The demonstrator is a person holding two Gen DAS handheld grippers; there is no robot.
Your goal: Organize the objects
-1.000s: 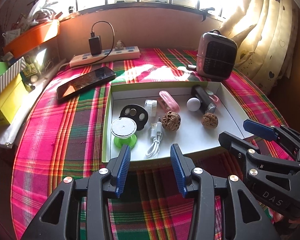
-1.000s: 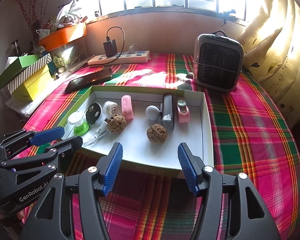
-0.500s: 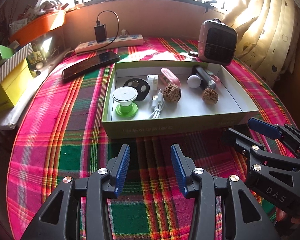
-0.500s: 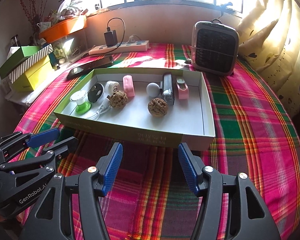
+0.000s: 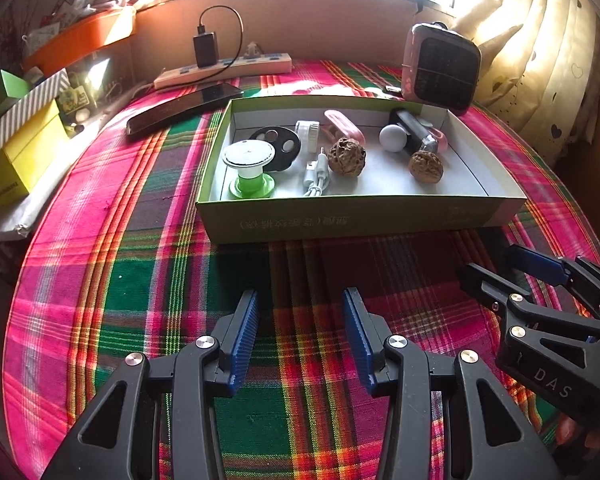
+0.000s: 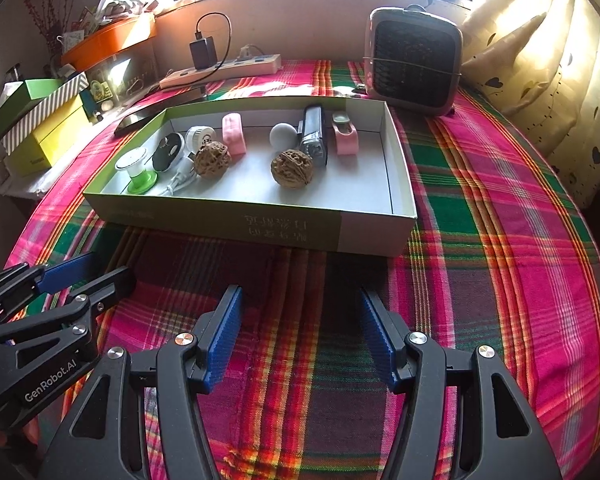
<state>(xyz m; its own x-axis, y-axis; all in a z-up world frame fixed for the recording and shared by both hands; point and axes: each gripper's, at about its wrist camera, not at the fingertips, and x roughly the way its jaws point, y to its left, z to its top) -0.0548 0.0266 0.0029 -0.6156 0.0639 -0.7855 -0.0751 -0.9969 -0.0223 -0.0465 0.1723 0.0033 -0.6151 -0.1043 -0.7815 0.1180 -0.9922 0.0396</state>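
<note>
A shallow green-and-white box point(image 5: 352, 220) point(image 6: 260, 232) sits mid-table. Inside lie two walnuts point(image 5: 347, 157) point(image 5: 425, 165), a green-based spool point(image 5: 250, 168), a white cable point(image 5: 316, 174), a black disc point(image 5: 278, 142), a white ball point(image 5: 392, 138), pink items point(image 5: 344, 126) and a black-silver gadget point(image 6: 314, 136). My left gripper point(image 5: 300, 320) is open and empty, hovering over the cloth in front of the box. My right gripper point(image 6: 300, 320) is open and empty too, beside it; it shows in the left wrist view point(image 5: 500, 268).
A plaid cloth point(image 5: 140, 280) covers the round table. Behind the box lie a phone point(image 5: 184, 108), a power strip with charger point(image 5: 224, 66) and a small heater point(image 5: 440, 68). Yellow and green boxes point(image 5: 16, 152) stand at left; a curtain point(image 6: 540, 60) hangs right.
Both grippers have drawn back from over the box toward the near edge of the table. The box and its contents have not moved. Both stay open.
</note>
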